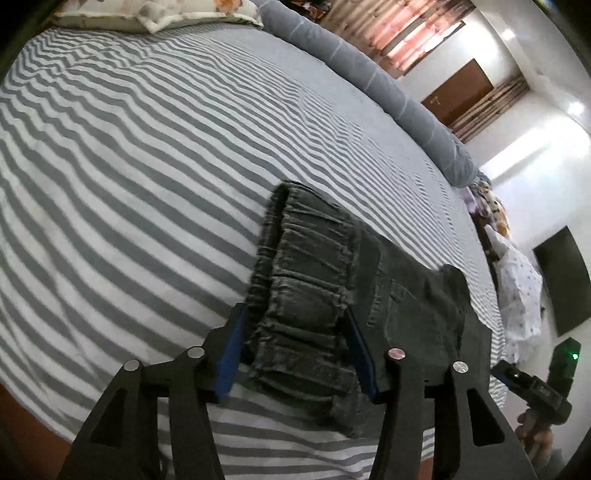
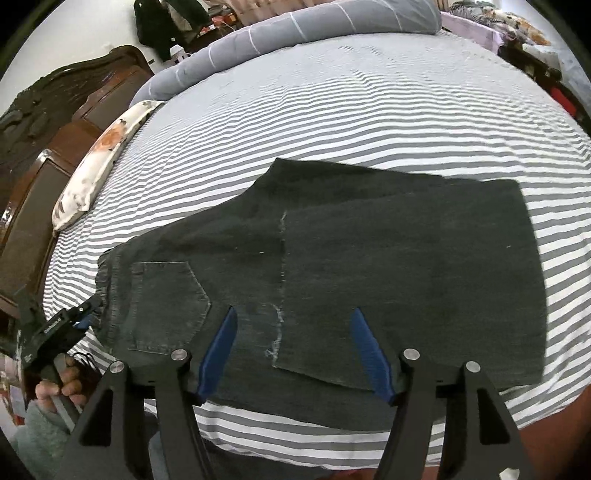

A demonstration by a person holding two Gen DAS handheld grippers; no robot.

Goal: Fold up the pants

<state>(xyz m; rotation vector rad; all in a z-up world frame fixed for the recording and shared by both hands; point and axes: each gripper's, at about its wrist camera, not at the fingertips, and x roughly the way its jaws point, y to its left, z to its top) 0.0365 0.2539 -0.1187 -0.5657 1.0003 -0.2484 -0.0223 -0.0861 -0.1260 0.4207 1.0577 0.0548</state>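
Note:
Dark grey denim pants lie folded on the striped bed, waistband to the left, legs doubled back over the seat. In the left wrist view the gathered elastic waistband sits between my left gripper's open blue fingers, which straddle it without pinching. My right gripper is open above the near edge of the pants, its blue fingers spread over the frayed hem edge. The left gripper also shows in the right wrist view at the waistband end.
The grey and white striped sheet covers the bed. A rolled grey blanket lies along the far side, a floral pillow by the dark wooden headboard. Clothes are piled past the bed's end.

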